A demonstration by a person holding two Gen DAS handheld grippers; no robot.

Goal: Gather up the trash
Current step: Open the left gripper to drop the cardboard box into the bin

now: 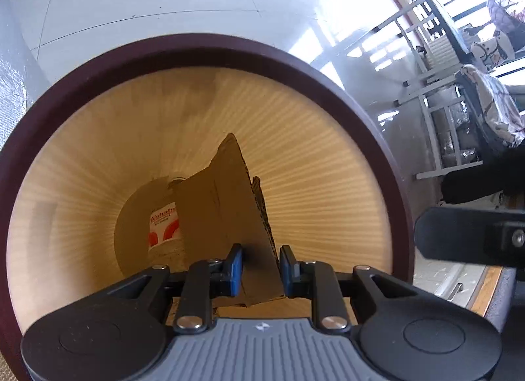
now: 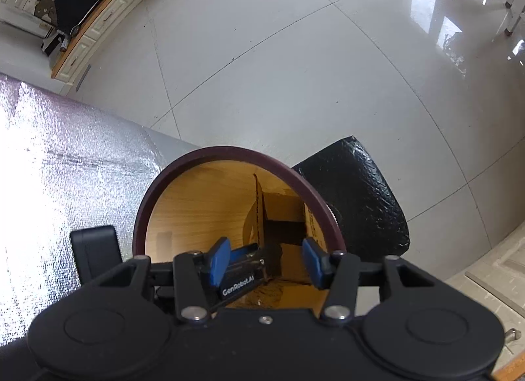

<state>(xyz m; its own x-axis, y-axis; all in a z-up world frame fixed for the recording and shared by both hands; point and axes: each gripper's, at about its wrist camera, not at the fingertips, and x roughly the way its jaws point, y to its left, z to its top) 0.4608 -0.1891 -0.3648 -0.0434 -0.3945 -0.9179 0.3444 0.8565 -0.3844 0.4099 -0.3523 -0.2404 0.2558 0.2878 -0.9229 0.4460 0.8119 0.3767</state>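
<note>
Your left gripper [image 1: 261,266] is sitting closest to the lens, reaching down into the mouth of the wooden bin [image 1: 131,62], and its blue pads [image 1: 235,264] are standing a narrow gap apart with the brown cardboard piece [image 1: 226,207] between them. Whether the pads are actually pinching the sheet or just flanking it, you cannot tell from this view; the right pad is lying against the cardboard's edge while the left one is showing a sliver of space. That cardboard is standing tilted inside the bin, leaning toward the far wall, and a white label with red print [image 1: 164,226] is lying at the bottom beside it.

Your right gripper [image 2: 265,258] is hovering over the same bin's dark red rim [image 2: 229,151] with its jaws spread wide and nothing between them. Below it you are looking at the left gripper's body, marked GenRobot.AI [image 2: 238,285], inside the bin next to the upright cardboard [image 2: 259,213]. A black plastic bag [image 2: 357,197] is lying on the tiled floor [image 2: 295,69] just beside the bin, and a silver foil mat [image 2: 65,158] is spreading out on the other side
</note>
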